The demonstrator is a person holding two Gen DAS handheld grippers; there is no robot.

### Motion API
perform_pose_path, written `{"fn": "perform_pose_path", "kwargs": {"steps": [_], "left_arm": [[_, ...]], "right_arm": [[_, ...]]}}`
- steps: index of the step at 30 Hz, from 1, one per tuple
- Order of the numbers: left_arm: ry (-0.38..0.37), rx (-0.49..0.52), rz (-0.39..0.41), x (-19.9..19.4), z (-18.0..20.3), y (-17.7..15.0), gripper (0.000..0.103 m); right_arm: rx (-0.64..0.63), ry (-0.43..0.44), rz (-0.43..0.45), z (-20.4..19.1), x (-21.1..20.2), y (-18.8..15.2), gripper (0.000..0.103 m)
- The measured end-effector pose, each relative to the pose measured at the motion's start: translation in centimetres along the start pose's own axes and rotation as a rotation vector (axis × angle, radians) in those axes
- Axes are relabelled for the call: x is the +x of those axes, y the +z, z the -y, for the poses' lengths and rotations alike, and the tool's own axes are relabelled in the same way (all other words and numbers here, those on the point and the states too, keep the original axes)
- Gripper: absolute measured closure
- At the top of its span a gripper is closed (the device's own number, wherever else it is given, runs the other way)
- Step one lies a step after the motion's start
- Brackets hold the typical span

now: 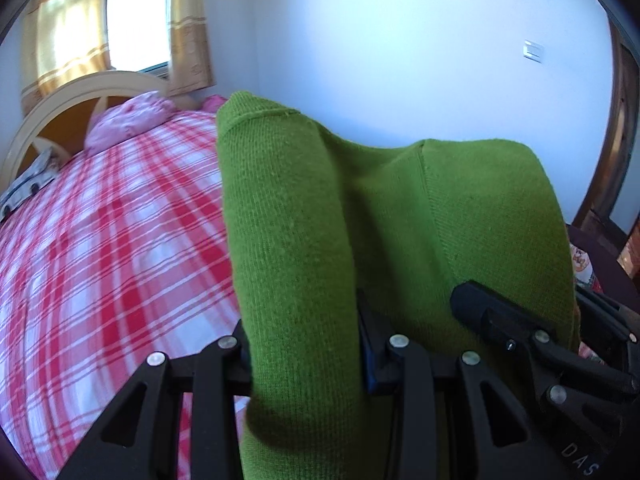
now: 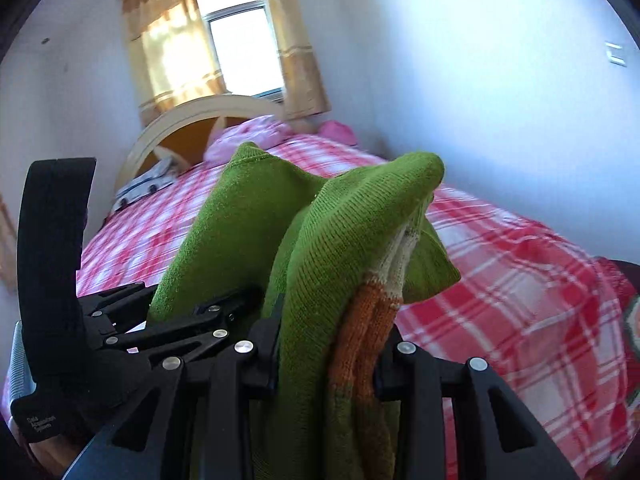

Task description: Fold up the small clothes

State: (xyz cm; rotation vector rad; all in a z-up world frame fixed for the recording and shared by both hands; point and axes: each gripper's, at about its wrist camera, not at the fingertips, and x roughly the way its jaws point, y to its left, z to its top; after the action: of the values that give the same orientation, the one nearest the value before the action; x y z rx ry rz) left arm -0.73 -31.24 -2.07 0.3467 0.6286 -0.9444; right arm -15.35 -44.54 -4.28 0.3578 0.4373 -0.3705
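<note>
Your left claw (image 1: 306, 356) and right claw (image 2: 326, 364) each clamp the green knit garment (image 1: 400, 220), held side by side above the bed (image 1: 100, 240).

- A home bedroom.
- Bed (image 1: 100, 240) with red-and-white checked cover and pink pillow (image 1: 128, 124).
- Cream arched headboard (image 2: 200, 114) at the far end.
- Yellow-curtained window (image 2: 240, 52) behind it.
</note>
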Motion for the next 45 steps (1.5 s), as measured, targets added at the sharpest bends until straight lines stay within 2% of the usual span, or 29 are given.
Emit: {"fn": "perform_pose_path", "kwargs": {"steps": [9,17,21,24,26,28,31,34,38,40,41,43,45], "left_arm": [[-0.046,0.038,-0.043,5.5,4.0,1.7,0.066],[-0.019,0.067,-0.106,9.4,5.8,1.5,0.065],[-0.027,0.059,-0.097,9.4,5.7,1.2,0.061],[-0.046,0.007,-0.113,9.7,4.8,1.2,0.048],[-0.050,-0.061,-0.139,10.4,3.3,1.3,0.023],[-0.073,-0.157,-0.188,10.8,1.4,1.2,0.013],[-0.106,-0.209,-0.217,10.2,0.0,1.0,0.013],[-0.049,-0.167,-0.165,7.9,0.1,0.8,0.013],[0.008,-0.152,-0.128,5.9,0.5,0.2,0.014],[0.010,-0.146,-0.137,5.5,1.0,-0.5,0.014],[0.005,-0.134,-0.139,5.4,1.5,-0.8,0.014],[0.017,-0.099,-0.140,5.6,1.9,-0.8,0.014],[0.037,-0.067,-0.145,5.8,2.8,-1.0,0.014]], "right_arm": [[0.073,-0.121,-0.014,5.5,2.5,0.6,0.069],[0.075,-0.199,-0.088,8.4,6.2,-0.2,0.069],[0.148,-0.168,-0.133,10.1,7.0,-0.4,0.069],[0.195,-0.148,-0.179,11.1,7.8,-0.7,0.069],[0.224,-0.124,-0.190,11.7,7.8,-0.8,0.067],[0.246,-0.109,-0.198,12.1,7.7,-1.0,0.066],[0.250,-0.090,-0.200,12.2,6.7,-1.2,0.062],[0.261,-0.092,-0.175,12.3,4.4,-1.2,0.062],[0.157,-0.192,-0.049,10.9,0.7,0.5,0.062],[0.049,-0.211,-0.028,9.5,0.6,1.7,0.068],[-0.004,-0.211,-0.036,8.8,1.1,2.3,0.078],[-0.088,-0.200,-0.088,7.8,2.9,2.7,0.081],[-0.117,-0.180,-0.156,7.8,5.2,2.6,0.086]]}}
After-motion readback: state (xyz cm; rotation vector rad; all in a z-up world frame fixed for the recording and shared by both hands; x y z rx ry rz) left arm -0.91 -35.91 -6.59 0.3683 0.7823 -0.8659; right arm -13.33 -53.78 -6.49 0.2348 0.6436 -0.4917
